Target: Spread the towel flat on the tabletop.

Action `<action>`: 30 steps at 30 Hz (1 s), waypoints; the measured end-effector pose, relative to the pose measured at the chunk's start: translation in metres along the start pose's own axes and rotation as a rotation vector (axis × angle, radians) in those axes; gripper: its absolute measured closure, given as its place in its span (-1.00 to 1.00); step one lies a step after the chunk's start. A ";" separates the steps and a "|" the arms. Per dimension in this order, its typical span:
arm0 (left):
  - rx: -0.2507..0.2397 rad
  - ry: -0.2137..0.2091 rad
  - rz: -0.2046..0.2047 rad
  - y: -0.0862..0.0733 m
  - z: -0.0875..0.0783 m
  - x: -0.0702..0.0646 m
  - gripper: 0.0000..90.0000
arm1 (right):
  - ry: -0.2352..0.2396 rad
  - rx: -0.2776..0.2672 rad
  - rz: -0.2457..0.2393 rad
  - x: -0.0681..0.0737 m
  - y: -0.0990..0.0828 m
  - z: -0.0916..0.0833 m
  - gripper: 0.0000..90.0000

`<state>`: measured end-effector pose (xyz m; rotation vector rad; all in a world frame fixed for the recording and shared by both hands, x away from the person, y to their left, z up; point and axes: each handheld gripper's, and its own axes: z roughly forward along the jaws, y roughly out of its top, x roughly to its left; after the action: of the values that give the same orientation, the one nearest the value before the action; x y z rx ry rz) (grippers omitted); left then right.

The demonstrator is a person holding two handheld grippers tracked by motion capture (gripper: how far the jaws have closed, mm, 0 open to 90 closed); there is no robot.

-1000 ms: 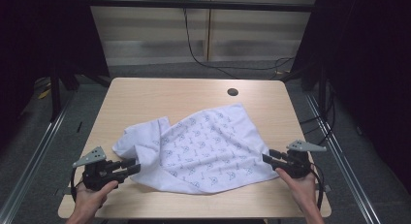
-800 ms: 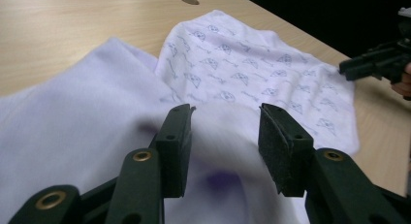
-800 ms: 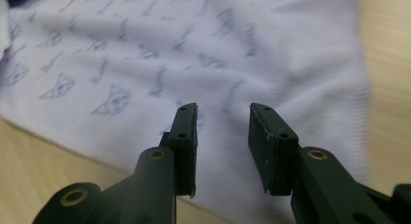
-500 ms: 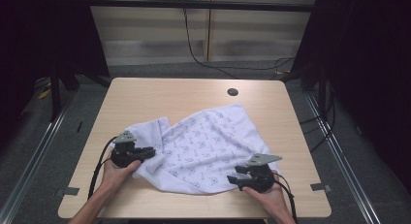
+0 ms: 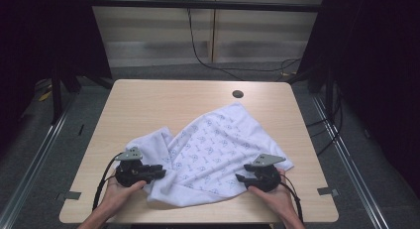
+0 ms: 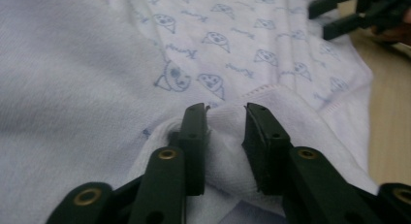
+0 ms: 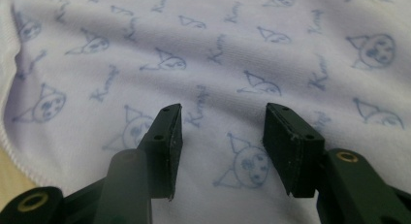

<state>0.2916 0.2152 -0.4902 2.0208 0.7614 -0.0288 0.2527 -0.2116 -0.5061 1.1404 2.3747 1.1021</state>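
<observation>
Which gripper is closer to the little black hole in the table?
Right. The right gripper sits on the towel nearly straight below the hole. The left gripper is at the towel's other side, farther off.

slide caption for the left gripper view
Left tongs pinching a fold of the printed towel, right tongs beyond.
</observation>
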 end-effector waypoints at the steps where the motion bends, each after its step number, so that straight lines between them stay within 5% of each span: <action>1: -0.008 -0.004 0.007 0.002 -0.001 -0.002 0.46 | -0.003 0.000 0.003 -0.005 0.000 -0.001 0.10; 3: -0.028 -0.001 0.019 0.009 -0.004 -0.001 0.41 | -0.030 -0.013 0.043 -0.026 -0.002 -0.002 0.11; 9: -0.131 0.034 -0.017 0.025 -0.016 0.015 0.38 | -0.102 -0.020 0.087 -0.056 0.002 0.000 0.13; 14: -0.135 0.139 -0.060 0.022 -0.028 0.038 0.24 | -0.131 -0.018 0.135 -0.065 0.005 0.002 0.04; 17: -0.096 0.174 -0.083 0.008 -0.027 0.052 0.11 | -0.108 -0.026 0.120 -0.053 0.009 -0.002 0.00; 20: -0.047 0.183 -0.061 0.002 -0.021 0.056 0.27 | -0.031 -0.081 0.091 -0.029 0.021 -0.007 0.00; 22: -0.023 0.186 -0.048 0.001 -0.017 0.055 0.36 | -0.013 -0.084 0.076 -0.022 0.025 -0.007 0.00; 24: -0.008 0.168 -0.044 0.002 -0.014 0.055 0.66 | 0.036 -0.101 0.065 -0.008 0.032 -0.003 0.00; 25: 0.010 0.154 -0.041 0.001 -0.011 0.054 0.79 | 0.080 -0.105 0.034 0.009 0.041 0.004 -0.01; 30: -0.001 0.127 -0.021 0.003 -0.012 0.037 0.82 | 0.176 -0.079 -0.011 0.037 0.057 0.024 -0.02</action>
<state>0.3200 0.2422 -0.4930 2.0278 0.8621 0.0880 0.2728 -0.1490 -0.4768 1.0423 2.4386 1.3303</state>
